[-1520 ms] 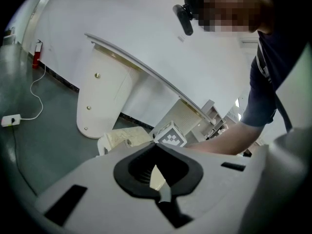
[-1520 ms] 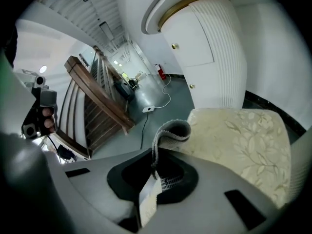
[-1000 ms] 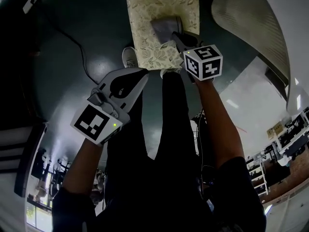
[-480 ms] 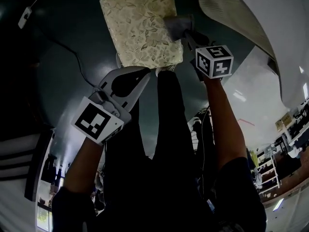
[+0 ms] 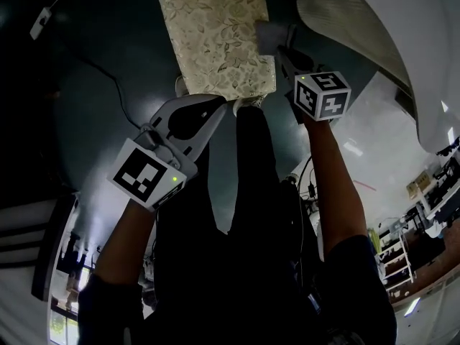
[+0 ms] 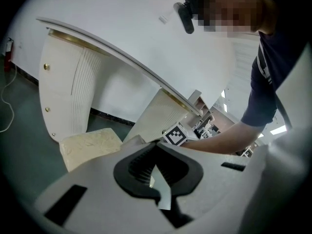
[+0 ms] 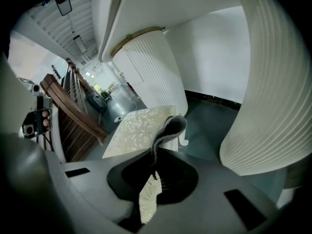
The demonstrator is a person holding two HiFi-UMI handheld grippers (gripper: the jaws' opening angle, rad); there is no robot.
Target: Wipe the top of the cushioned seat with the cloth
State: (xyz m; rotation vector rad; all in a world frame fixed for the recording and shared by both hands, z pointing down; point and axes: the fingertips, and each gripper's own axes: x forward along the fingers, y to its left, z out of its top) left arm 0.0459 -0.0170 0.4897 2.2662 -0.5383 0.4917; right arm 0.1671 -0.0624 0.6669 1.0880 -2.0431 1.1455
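Head view: 1 cushioned seat [image 5: 215,38] on the floor [image 5: 108,63], 1 cloth [image 5: 267,33] bunched at its right edge in the right gripper [image 5: 277,47]; left gripper [image 5: 218,108] sits off the seat, by its near edge. Left gripper view: jaws closed, nothing btwn them, seat off to the left. Right gripper view: jaws clamped on the cloth, which stands up folded over at the seat's edge.

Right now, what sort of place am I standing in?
Probably an indoor reception or showroom area, not certain: a big curved white ribbed counter, a dark green floor, and a patterned cushioned seat.
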